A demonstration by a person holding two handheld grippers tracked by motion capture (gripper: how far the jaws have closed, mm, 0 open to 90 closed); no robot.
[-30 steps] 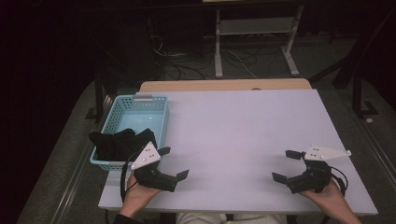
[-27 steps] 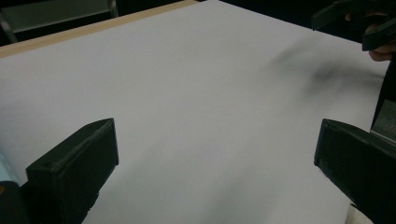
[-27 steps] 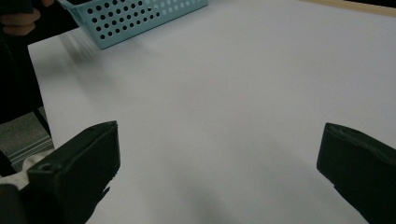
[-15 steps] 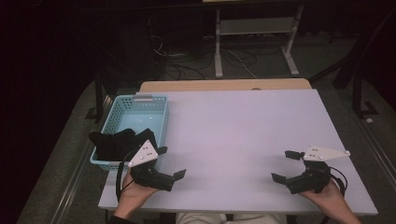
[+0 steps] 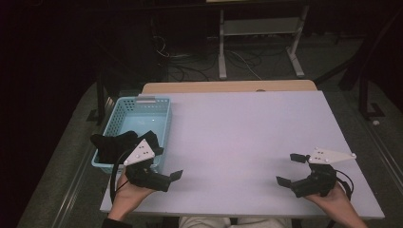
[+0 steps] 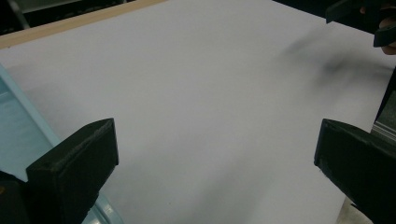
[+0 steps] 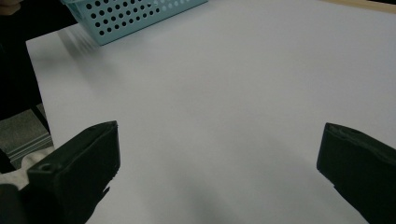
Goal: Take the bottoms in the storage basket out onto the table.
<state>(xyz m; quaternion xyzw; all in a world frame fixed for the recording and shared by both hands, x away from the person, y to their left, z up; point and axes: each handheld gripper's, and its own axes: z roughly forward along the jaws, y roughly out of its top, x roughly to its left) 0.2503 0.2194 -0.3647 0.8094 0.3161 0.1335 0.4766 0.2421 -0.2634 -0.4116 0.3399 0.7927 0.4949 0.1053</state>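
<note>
From above, the left claw hovers at the near corner of the basket, its jaws set wide apart with nothing between them. The right claw sits well away from the basket, low over the near right part of the bench, jaws likewise spread and empty. A black cloth lies draped over the basket's near end, half inside and spilling over the left rim; its long axis runs across the basket. The rest of the basket's floor is bare. The left claw's own view catches just the basket's pale blue wall at the left, while the right claw's view shows its perforated side far off.
</note>
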